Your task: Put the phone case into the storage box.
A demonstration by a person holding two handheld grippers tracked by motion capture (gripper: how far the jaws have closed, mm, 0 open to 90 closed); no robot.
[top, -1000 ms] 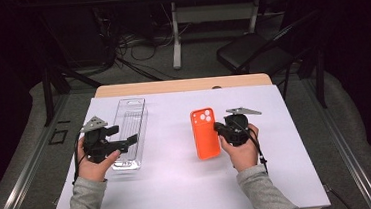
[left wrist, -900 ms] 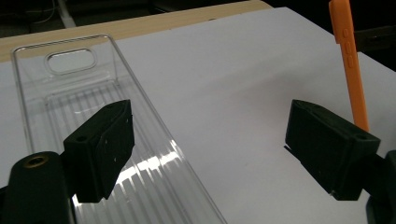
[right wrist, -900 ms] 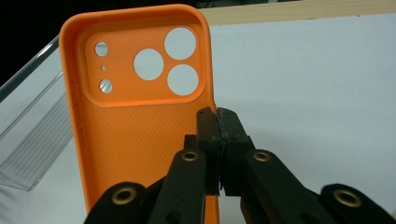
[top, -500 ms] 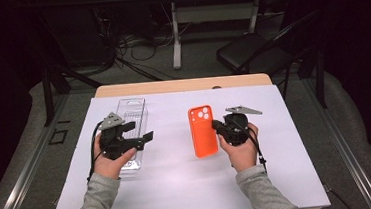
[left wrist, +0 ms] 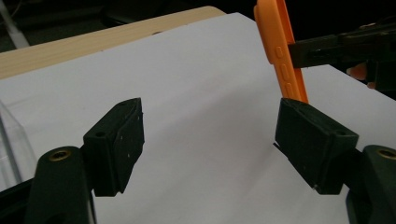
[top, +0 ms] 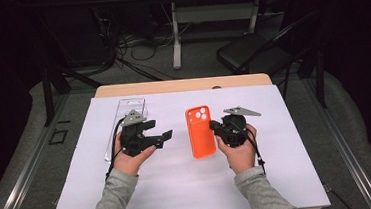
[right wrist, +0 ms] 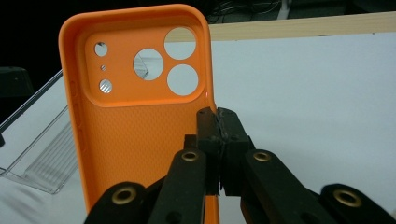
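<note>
White table sheet (top: pixel 285 126): right tongs (top: pixel 215 127) pinching unmarked orange phone case (top: pixel 200 132), left tongs (top: pixel 162 135) spread, closing.

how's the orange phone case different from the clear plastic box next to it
The orange phone case is opaque and bright; the clear plastic box is see-through. The right gripper is shut on the case's edge, while the box lies untouched on the white sheet, with the left gripper open and empty. The case has round camera cutouts; the box shows none. Both are long, narrow and point away from the person.
</note>
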